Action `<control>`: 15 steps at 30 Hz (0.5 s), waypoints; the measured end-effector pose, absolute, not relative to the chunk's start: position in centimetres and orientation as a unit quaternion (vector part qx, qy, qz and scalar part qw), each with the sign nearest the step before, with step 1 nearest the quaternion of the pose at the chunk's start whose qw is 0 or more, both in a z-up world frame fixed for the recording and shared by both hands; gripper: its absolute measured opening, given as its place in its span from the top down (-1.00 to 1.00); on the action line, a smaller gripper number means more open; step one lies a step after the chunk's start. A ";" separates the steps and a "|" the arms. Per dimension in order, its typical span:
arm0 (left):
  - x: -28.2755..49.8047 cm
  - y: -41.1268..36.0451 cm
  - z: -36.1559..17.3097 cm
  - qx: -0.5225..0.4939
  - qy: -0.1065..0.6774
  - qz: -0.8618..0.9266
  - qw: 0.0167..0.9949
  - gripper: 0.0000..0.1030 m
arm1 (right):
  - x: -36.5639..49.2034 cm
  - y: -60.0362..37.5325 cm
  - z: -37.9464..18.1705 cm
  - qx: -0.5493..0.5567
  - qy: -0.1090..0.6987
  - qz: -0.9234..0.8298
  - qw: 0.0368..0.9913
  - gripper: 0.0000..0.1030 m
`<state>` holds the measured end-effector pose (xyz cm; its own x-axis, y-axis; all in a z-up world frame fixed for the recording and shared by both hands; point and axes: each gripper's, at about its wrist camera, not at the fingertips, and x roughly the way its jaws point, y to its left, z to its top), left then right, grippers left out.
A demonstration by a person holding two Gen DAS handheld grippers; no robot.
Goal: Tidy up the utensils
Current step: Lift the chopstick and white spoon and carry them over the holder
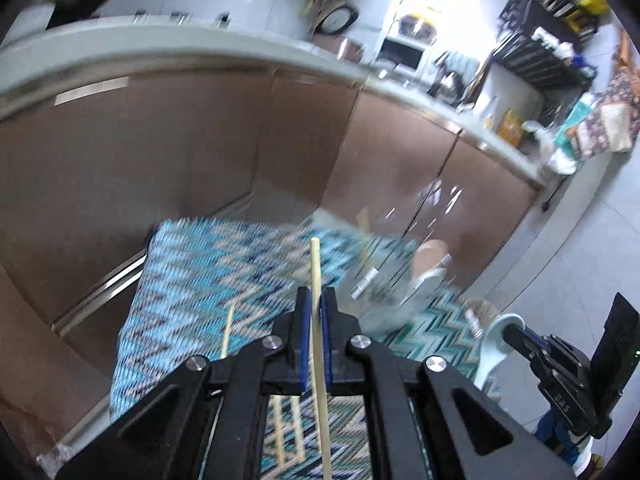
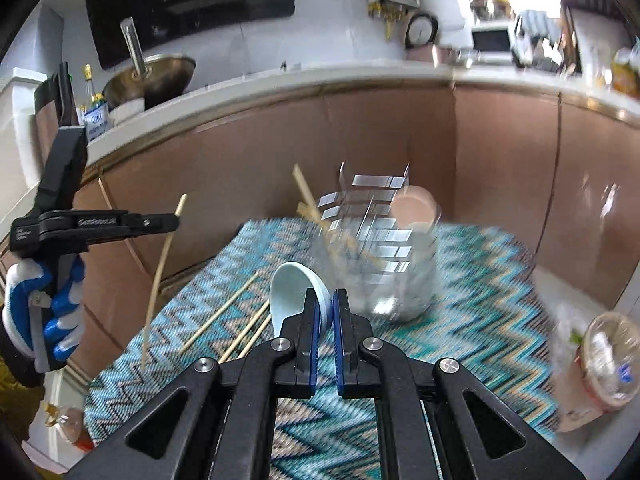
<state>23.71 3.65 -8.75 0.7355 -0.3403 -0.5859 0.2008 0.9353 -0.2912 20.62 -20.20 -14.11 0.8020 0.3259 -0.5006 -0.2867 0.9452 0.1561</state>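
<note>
A pale wooden chopstick (image 1: 318, 320) is clamped between the blue pads of the left tool (image 1: 316, 300), lifted clear of the surface and seen tilted in the right wrist view. A light blue ceramic spoon (image 2: 294, 294) is gripped by its handle in the right tool (image 2: 325, 304), its bowl raised and facing outward. More chopsticks (image 2: 236, 320) are left lying loose and roughly parallel on the zigzag-patterned blue cloth (image 2: 480, 300). A clear holder (image 2: 376, 248) is stood upright on the cloth behind them, blurred, with several chopsticks (image 2: 310, 204) already leaning inside it toward its left rim.
</note>
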 end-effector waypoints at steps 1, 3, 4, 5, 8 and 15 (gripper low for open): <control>23.8 3.2 -7.6 -0.109 0.320 -0.153 0.929 0.91 | 20.8 -20.6 -13.0 0.030 0.254 0.152 0.955 0.88; 24.3 2.3 -5.4 -0.115 0.291 -0.163 0.936 0.91 | 21.3 -21.2 -10.7 0.021 0.223 0.132 0.966 0.88; 24.7 1.6 -4.1 -0.119 0.274 -0.170 0.939 0.91 | 21.4 -21.4 -9.8 0.019 0.210 0.126 0.969 0.88; 25.1 1.1 -3.4 -0.122 0.264 -0.173 0.941 0.91 | 22.0 -21.5 -8.7 0.015 0.191 0.116 0.975 0.88; 26.8 -0.9 -1.5 -0.128 0.234 -0.183 0.946 0.91 | 23.7 -21.5 -6.7 0.001 0.151 0.088 0.985 0.88; 31.1 -5.1 -2.1 -0.134 0.182 -0.148 0.963 0.91 | 29.3 -21.4 -7.7 -0.026 0.132 0.024 0.991 0.88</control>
